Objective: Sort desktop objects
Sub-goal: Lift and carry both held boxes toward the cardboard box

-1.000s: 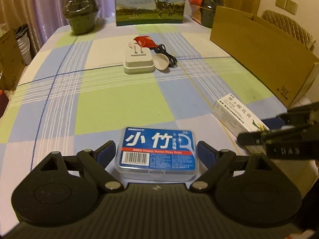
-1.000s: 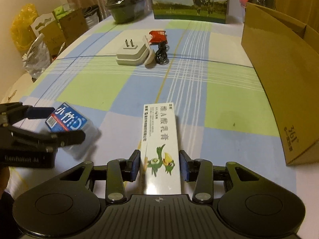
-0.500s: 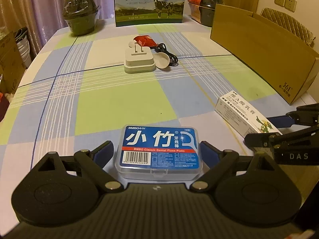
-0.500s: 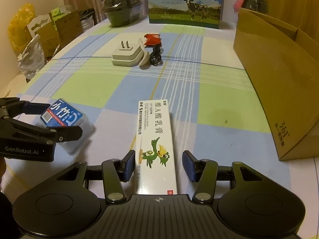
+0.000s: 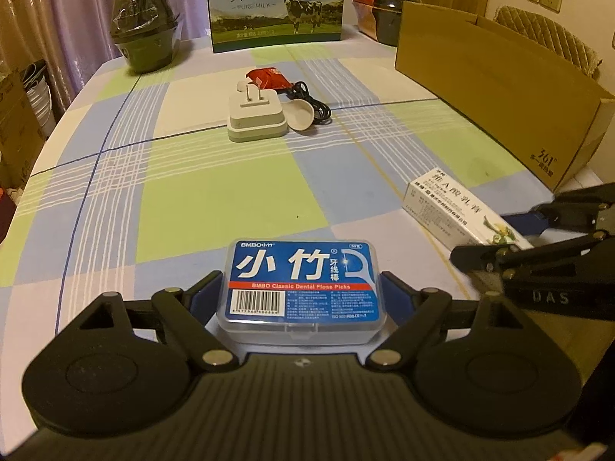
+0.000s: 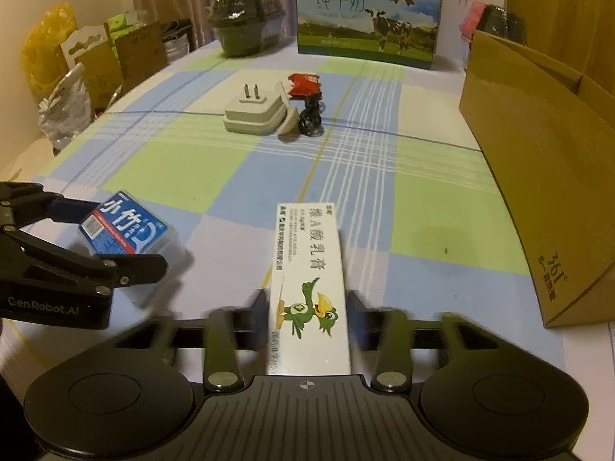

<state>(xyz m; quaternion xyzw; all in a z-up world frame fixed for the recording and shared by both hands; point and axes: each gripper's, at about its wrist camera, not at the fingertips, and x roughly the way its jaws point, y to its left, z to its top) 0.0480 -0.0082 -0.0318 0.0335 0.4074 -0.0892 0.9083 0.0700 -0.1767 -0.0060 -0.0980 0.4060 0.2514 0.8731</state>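
The clear plastic floss-pick case with a blue label (image 5: 301, 292) sits at the near edge of the table, between the blue pads of the left gripper (image 5: 301, 299); the jaws close on its two short sides and look to be pinching it, and in the right wrist view it appears tilted, one end off the cloth. Just to its right the long white ointment carton printed with a green cartoon bird (image 6: 309, 280) lies lengthwise between the pads of the right gripper (image 6: 307, 319), which are blurred but pressed against its sides. Both items rest on or just above the blue, green and white checked tablecloth (image 5: 215, 192). Farther back, near the middle of the table, a white plug adapter with its prongs up (image 5: 256, 115), a white spoon-like scoop (image 5: 301, 115), a coiled black cable (image 5: 317, 105) and a small red packet (image 5: 269, 77) remain clustered and untouched. The open brown cardboard box (image 5: 499, 88) along the right edge is probably the destination. By this reckoning the sort is barely begun: two items gripped, none delivered, four waiting.
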